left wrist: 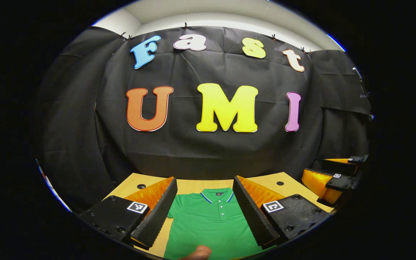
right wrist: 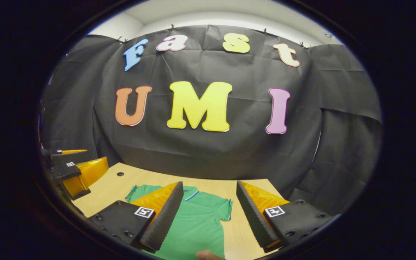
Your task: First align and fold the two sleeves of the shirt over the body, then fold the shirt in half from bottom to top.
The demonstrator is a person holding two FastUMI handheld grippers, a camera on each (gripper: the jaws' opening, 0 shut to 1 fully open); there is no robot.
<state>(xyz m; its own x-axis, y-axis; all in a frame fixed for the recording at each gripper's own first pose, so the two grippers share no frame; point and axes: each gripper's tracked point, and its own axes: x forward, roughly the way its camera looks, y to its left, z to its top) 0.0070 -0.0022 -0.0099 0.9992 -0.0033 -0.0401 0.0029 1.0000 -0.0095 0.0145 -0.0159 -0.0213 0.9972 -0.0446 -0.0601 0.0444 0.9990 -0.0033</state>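
In the left gripper view, the left gripper (left wrist: 205, 202) hangs above the wooden table (left wrist: 193, 185), fingers spread wide with nothing between them. Below lies the green polo shirt (left wrist: 211, 224), flat, collar toward the table's far edge. The right gripper (right wrist: 209, 207) hovers likewise, fingers wide apart and empty, over the shirt's right sleeve (right wrist: 226, 209) and bare wood toward the right edge.

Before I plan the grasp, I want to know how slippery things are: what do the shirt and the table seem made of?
The shirt looks like a soft matte green knit, probably cotton polo fabric: ribbed collar with blue trim, button placket, lying flat. The table looks like pale wood or wood-look laminate, smooth with faint grain; which one I cannot tell.
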